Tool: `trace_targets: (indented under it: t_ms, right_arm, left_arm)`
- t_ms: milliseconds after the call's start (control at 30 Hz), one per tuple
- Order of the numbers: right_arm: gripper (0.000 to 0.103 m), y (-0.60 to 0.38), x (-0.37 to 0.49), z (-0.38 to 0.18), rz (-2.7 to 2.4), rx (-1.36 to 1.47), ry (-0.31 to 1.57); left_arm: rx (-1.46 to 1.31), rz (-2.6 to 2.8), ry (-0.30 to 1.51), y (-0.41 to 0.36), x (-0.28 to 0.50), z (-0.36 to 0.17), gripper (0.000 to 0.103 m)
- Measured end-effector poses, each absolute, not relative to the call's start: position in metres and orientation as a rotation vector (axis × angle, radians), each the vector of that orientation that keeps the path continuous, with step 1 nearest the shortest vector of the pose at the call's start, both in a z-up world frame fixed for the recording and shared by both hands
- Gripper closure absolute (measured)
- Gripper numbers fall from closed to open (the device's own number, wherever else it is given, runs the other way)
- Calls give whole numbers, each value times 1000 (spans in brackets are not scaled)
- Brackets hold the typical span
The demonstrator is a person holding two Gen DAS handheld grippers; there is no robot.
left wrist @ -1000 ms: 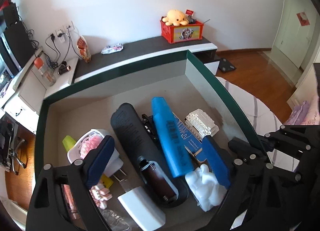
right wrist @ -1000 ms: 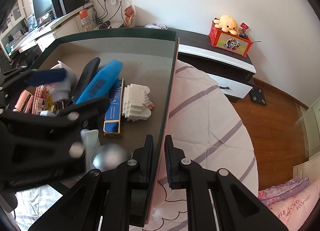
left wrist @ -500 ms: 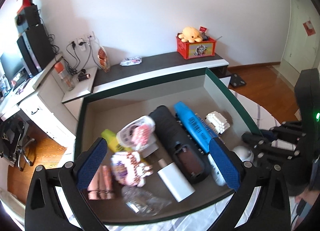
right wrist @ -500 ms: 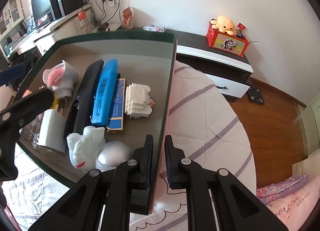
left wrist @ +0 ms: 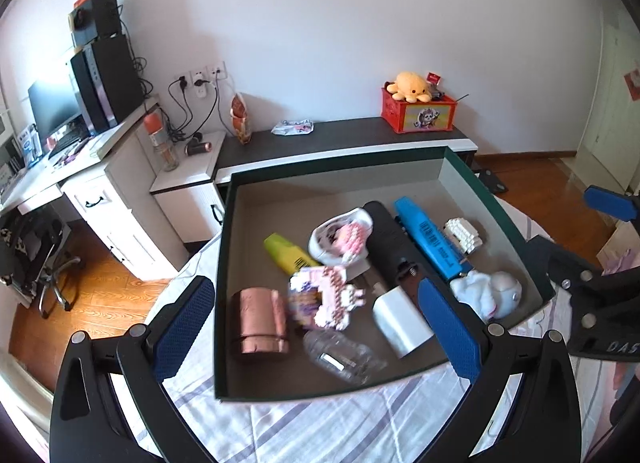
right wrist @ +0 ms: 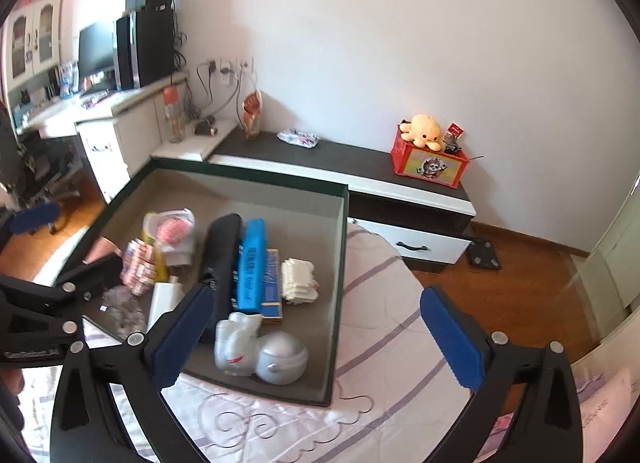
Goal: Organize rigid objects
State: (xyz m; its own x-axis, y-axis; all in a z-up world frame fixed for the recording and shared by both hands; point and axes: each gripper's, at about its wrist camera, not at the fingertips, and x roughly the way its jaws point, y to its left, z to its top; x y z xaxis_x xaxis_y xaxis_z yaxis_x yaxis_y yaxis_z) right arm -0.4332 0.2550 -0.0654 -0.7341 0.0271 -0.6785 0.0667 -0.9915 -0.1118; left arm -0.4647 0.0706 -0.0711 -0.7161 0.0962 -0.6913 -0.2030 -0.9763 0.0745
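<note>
A dark green box [left wrist: 223,263] with a grey floor sits on the striped bedcover. Inside lie a copper-pink cylinder [left wrist: 258,323], a pink block figure [left wrist: 324,297], a yellow-green marker [left wrist: 290,253], a black case [left wrist: 390,247], a blue marker [left wrist: 430,237], a white block model [left wrist: 462,235], a white adapter [left wrist: 402,321] and a white figurine [right wrist: 236,343]. My left gripper [left wrist: 314,289] hangs open above the box's near side, holding nothing. My right gripper [right wrist: 316,297] hovers over the box's right wall [right wrist: 338,303]; its jaws are opening wide with nothing gripped.
A low black-topped cabinet [left wrist: 340,139] with a red toy box [left wrist: 418,115] runs behind the box. A white desk [left wrist: 100,191] with a monitor stands at the left. Wooden floor [right wrist: 520,283] lies to the right. The right gripper [left wrist: 564,219] shows at the left wrist view's right edge.
My left gripper has drawn back and up out of the box, opening a little wider. My right gripper, shut at the box's right wall before, has risen and spread its jaws wide.
</note>
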Motion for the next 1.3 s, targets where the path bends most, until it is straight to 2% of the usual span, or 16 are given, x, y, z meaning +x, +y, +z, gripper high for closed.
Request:
trace_targets:
  t_ms: [400,967,1300]
  right_arm:
    - [0,233,-386,-46,-2877,1033,156]
    - [0,213,-260,-17,-2938,780,67]
    - [0,205,-192,11,-2973,607,78]
  left_arm:
    - [-985,2788,132,51,-413,-51,0]
    - [-680,2930,166,42,-281,-13,0]
    - [-502,3022,180,34,-203,19,0]
